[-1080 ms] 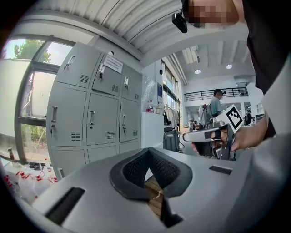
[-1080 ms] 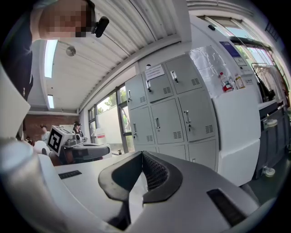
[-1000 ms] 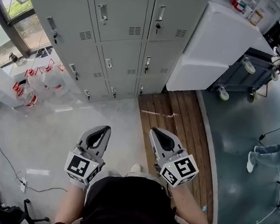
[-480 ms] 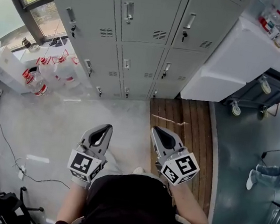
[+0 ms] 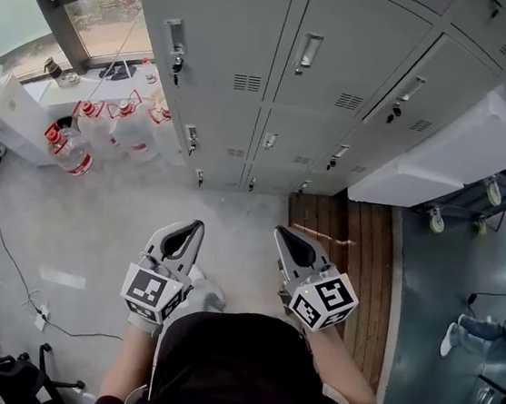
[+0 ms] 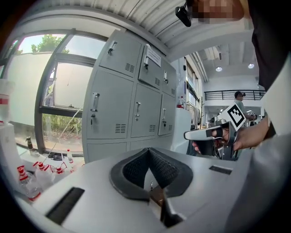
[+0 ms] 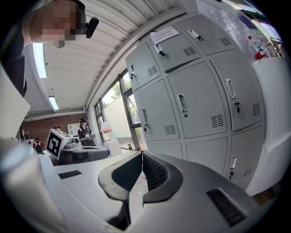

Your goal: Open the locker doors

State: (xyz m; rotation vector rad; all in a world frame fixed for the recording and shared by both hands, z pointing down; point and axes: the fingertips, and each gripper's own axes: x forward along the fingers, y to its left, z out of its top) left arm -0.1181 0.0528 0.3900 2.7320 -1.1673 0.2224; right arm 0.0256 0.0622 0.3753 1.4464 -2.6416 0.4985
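Ahead of us the lockers (image 5: 257,23) fill more of the view than a second ago: we are closing in, doors all shut. Our left gripper (image 5: 196,228) and right gripper (image 5: 279,234) are both pinched closed on nothing, not yet near a handle (image 5: 174,36).

Grey floor (image 5: 94,232), lockers (image 5: 277,81), clear bottles (image 5: 66,148), wooden planks (image 5: 356,255), cables (image 5: 6,278)

light: bright daylight from window (image 5: 102,13) | edges: fisheye warp, dark corners | focus: sharp
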